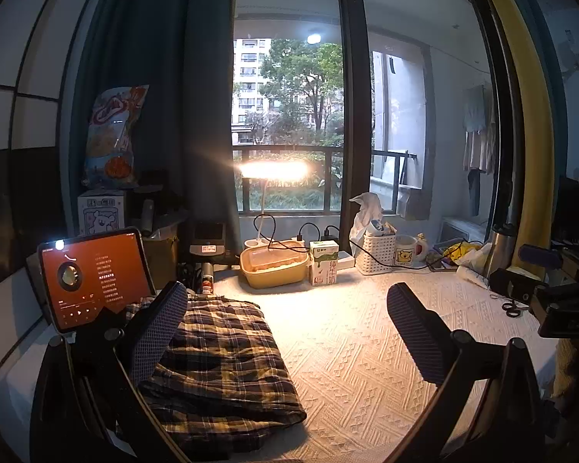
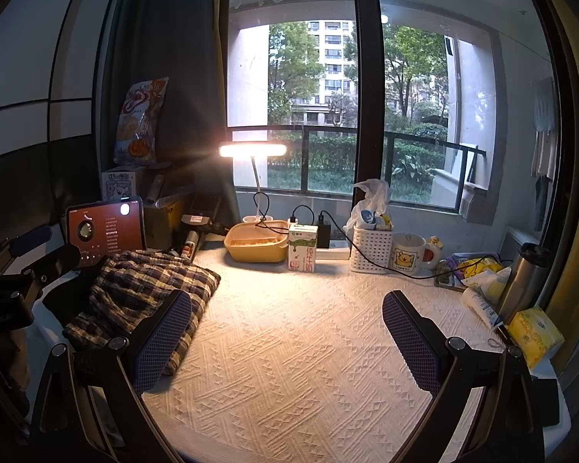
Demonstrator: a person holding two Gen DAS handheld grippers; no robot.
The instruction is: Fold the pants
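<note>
Left tool (image 1: 285, 332) and right tool (image 2: 285, 341), each with its two fingers spread wide apart and gripping nothing, held above the worktop (image 2: 289, 347) with its white textured cover. The plaid pants (image 1: 220, 351) lie bunched in a rough, thick stack at the worktop's left edge, just in front of the tablet (image 1: 96, 277). In the left wrist view the left finger overlaps the heap's near-left part; whether it touches the cloth cannot be told. The right tool hangs over bare cover to the right of the heap. The pile appears only loosely folded. A clean fold probably calls for pinching one layer at an outer hem with each tool, then drawing the cloth flat toward the bare centre, away from the yellow container (image 2: 256, 247) and milk carton (image 2: 302, 249) along the far edge.
</note>
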